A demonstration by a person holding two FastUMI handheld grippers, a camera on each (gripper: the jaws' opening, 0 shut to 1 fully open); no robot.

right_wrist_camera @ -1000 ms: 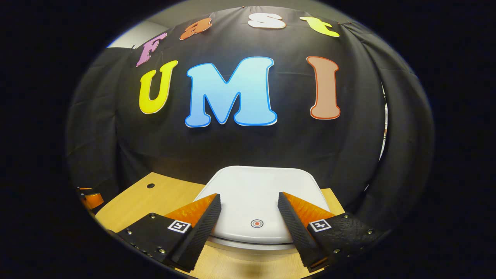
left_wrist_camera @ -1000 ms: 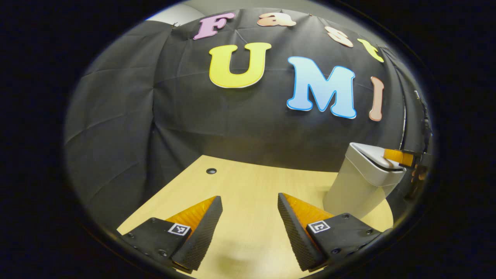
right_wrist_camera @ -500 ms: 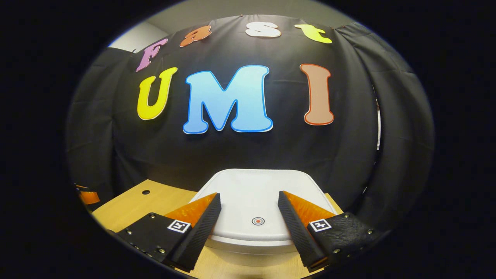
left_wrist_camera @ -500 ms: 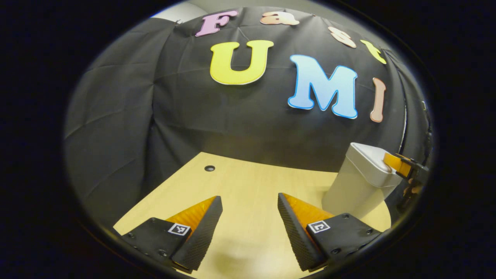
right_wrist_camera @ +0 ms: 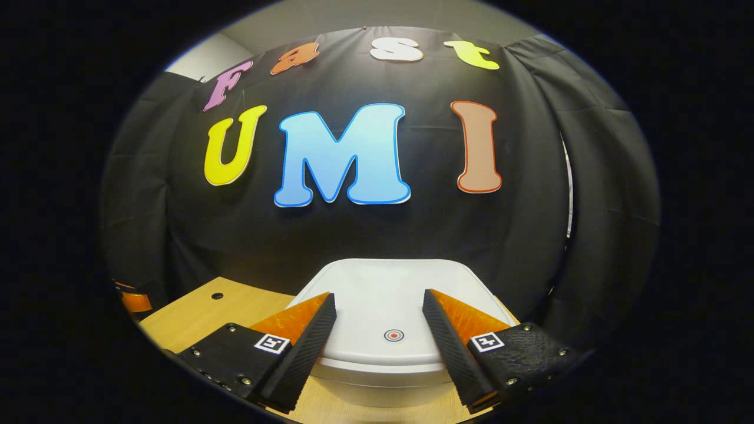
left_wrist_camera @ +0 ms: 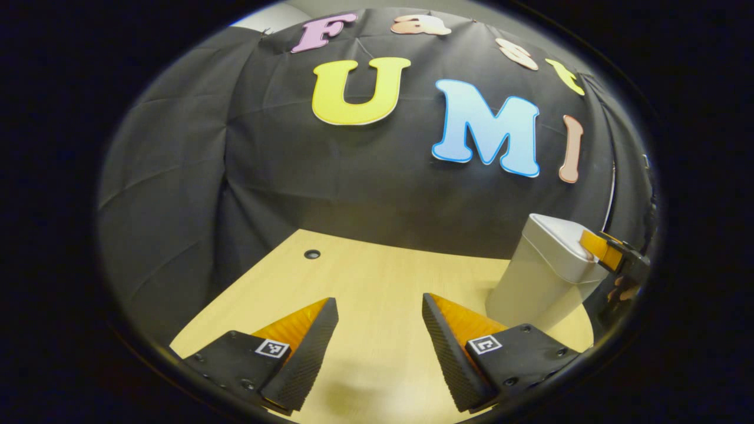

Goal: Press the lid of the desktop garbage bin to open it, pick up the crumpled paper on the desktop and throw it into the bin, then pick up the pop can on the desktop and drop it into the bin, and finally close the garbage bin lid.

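The white desktop bin (left_wrist_camera: 542, 277) stands at the right of the wooden table, its lid (right_wrist_camera: 389, 306) down. A small round red mark (right_wrist_camera: 393, 335) sits near the lid's front edge. My right gripper (right_wrist_camera: 379, 312) hovers open just over the lid's front, one finger on each side of that mark; whether it touches the lid I cannot tell. In the left gripper view that same gripper (left_wrist_camera: 607, 250) rests at the bin's top right edge. My left gripper (left_wrist_camera: 380, 315) is open above bare table (left_wrist_camera: 365, 277), left of the bin, holding nothing.
A small dark hole (left_wrist_camera: 311, 254) is in the tabletop near its back left. The black cloth wall rises right behind the table and the bin. At the left rim of the right gripper view a bit of the left gripper (right_wrist_camera: 134, 301) appears.
The bin's lid, slightly raised a second ago in the left gripper view, now lies flat. The right gripper has sunk slightly toward the lid. The left gripper drifted a little.
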